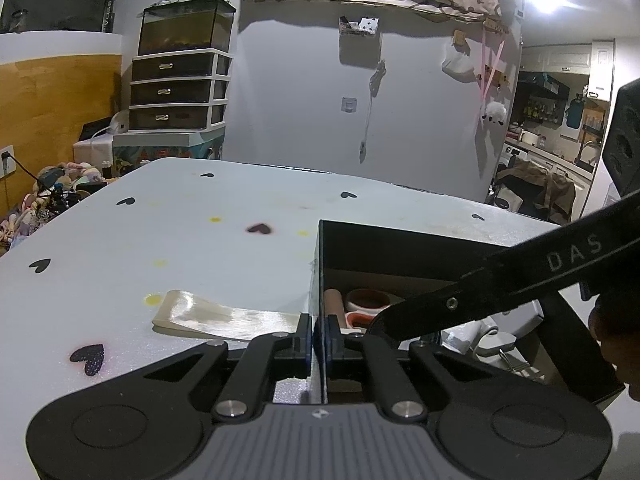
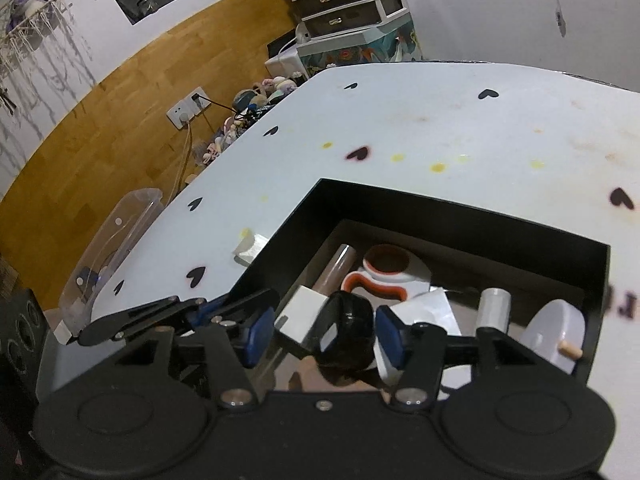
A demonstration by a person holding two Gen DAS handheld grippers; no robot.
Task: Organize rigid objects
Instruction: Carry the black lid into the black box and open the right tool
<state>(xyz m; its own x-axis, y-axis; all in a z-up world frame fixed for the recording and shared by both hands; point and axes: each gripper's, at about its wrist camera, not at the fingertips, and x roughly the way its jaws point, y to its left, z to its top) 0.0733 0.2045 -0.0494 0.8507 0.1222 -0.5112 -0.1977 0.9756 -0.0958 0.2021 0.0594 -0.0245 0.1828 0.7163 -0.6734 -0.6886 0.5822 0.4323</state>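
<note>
Left of the left tongs [image 1: 319,336], a cream, glossy curved plastic strip [image 1: 224,316] lay flat on the white table with black heart marks [image 1: 120,248]. Its near end was just beside the left pad.

The left tongs were pinched narrow on the left wall of the open black rectangular box [image 1: 320,264], one pad outside the wall and one inside. They pointed forward and somewhat down, with the two fingers sitting level.

Inside the box, ahead of the tongs, a brown tube [image 2: 340,268] lay with its long axis running away along that wall. A white cup with a red-brown rim [image 2: 388,264] stood just right of it, and a white block [image 2: 304,312] sat nearer.

The right tongs [image 2: 325,334] reached into the box from above, tipped down more steeply and tilted a little to one side. Their blue pads [image 2: 260,332] stood about half wide, gripping nothing. Between them sat the glossy black rounded object [image 2: 348,332]. It was close against the right pad, with a clear gap to the left one. Its longer side seemed to run along the fingers, away from the camera, though its exact shape was hard to read. From the left wrist view, the arm of the right tongs crossed over the box at a slant.

Right of the right tongs, a short silver-grey cylinder [image 2: 494,308] stood upright. Beyond it, by the right wall, was a pale lilac rounded piece with a wooden peg [image 2: 556,332].
</note>
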